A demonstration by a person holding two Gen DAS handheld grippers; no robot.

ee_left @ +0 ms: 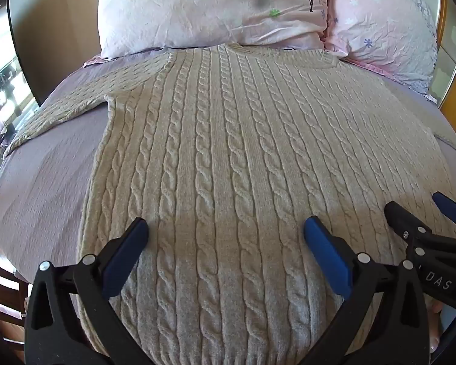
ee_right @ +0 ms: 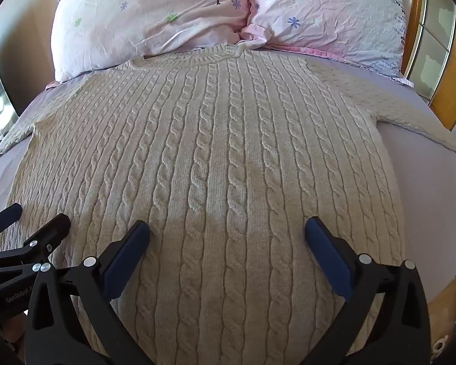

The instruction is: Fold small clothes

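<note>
Cream cable-knit sweater [ee_left: 228,152] lies flat on the bed [ee_left: 45,167], collar toward the pillows [ee_left: 212,9]; the left tool [ee_left: 226,228] hovers spread above its hem. Right wrist view: right tool [ee_right: 228,228] likewise spread, empty. Folding seems unstarted; next, pinch a sleeve [ee_right: 395,109] or the hem.

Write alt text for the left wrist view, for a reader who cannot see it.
A beige cable-knit sweater lies flat on a lilac bed sheet, its neckline toward two pink floral pillows. The left gripper, black with blue pads, hovers open over the lower part of the sweater, and the right gripper shows at the right edge, also open.
</note>
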